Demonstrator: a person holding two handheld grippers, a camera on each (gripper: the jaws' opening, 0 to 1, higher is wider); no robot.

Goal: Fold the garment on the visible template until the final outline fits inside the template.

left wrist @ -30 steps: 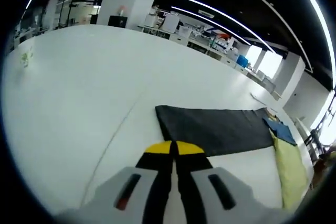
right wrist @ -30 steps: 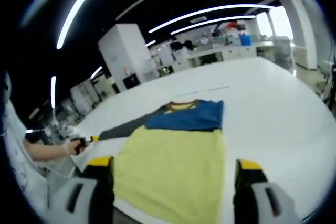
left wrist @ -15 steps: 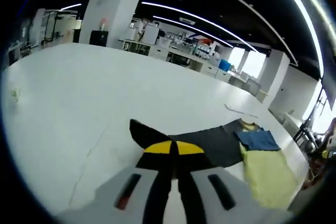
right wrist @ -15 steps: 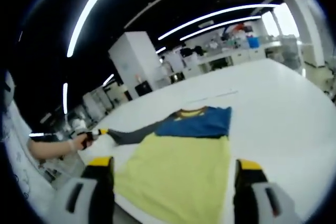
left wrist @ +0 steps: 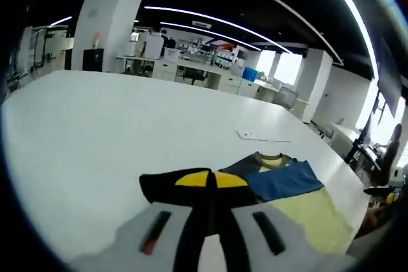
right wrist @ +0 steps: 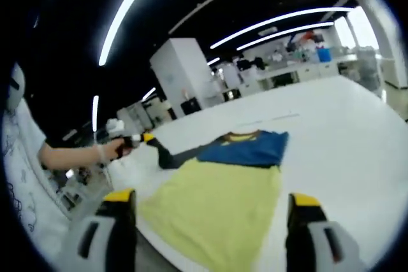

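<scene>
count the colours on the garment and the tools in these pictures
garment colours: 3 (yellow body, blue yoke, dark grey sleeve)
tools: 2 (left tool shut on the sleeve, right tool open)
total: 5

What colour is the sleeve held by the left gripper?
Dark grey sleeve; right gripper view shows it best.
</scene>
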